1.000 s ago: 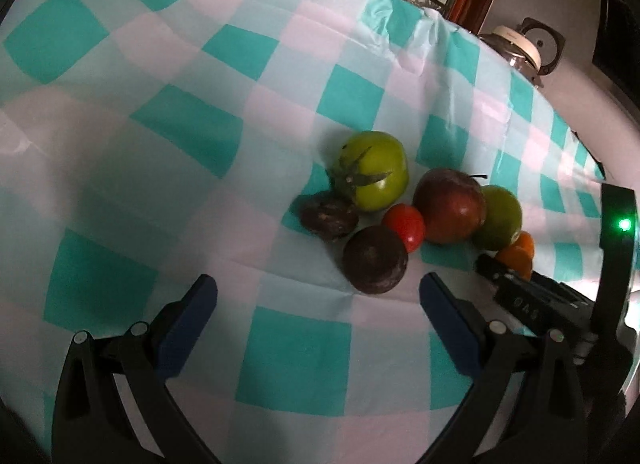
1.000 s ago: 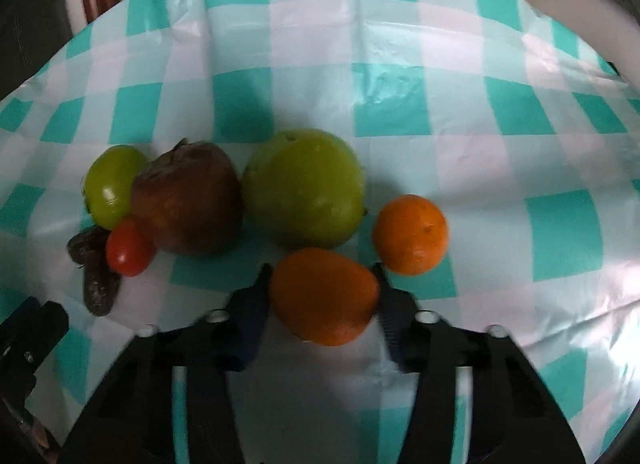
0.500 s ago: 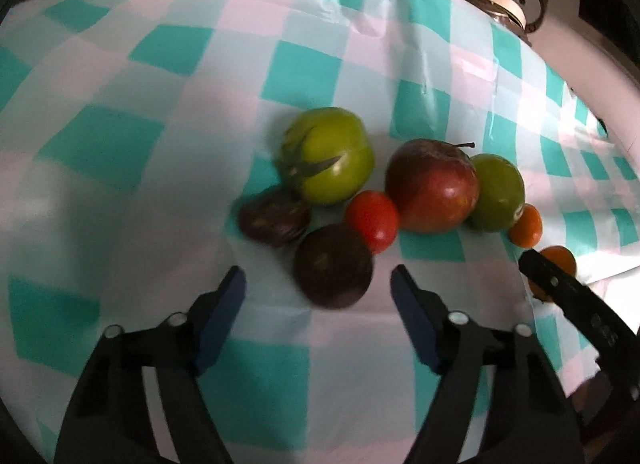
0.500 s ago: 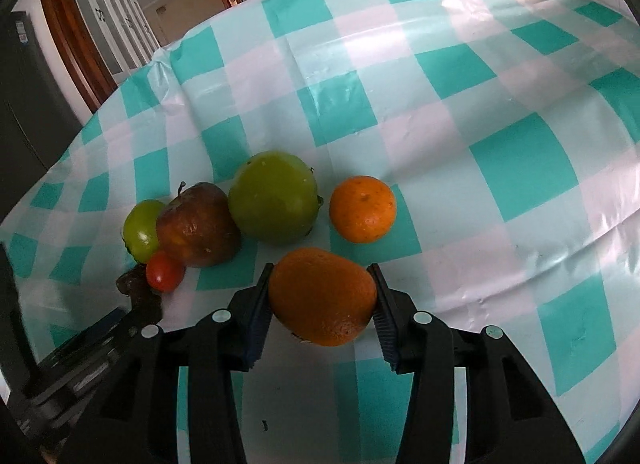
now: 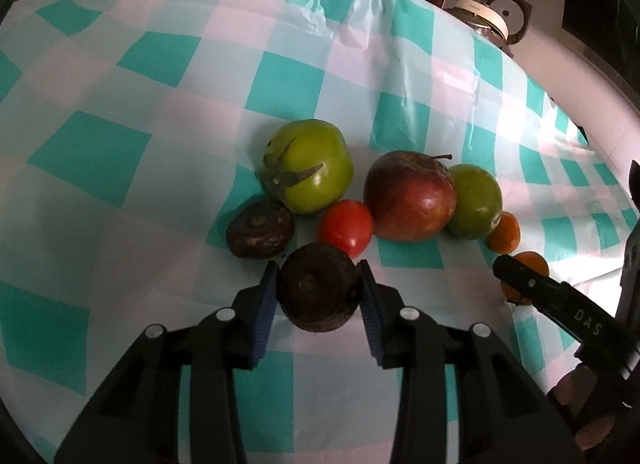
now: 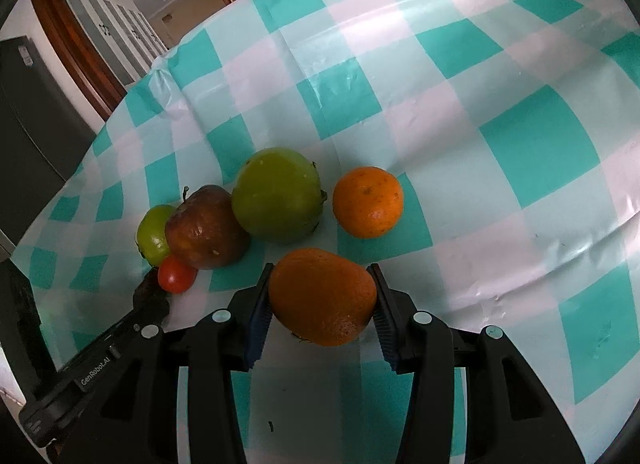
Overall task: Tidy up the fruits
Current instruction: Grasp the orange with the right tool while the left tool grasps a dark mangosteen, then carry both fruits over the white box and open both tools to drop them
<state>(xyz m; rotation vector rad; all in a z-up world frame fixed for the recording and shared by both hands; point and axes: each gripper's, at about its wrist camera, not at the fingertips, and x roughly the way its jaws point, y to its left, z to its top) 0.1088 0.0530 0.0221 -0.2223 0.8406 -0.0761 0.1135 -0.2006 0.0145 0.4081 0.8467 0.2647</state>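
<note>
We pinch orange (image 6: 323, 296) in right gripper (image 6: 320, 304), ready for sorting; left gripper (image 5: 318, 296) closing, pads touching dark round fruit (image 5: 318, 292), nearest in cluster.

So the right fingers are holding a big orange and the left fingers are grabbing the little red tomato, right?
Not quite. In the left wrist view the left fingers are closing around the dark brown round fruit, not the red tomato, which sits free just behind it. The right fingers do hold the big orange.
</note>
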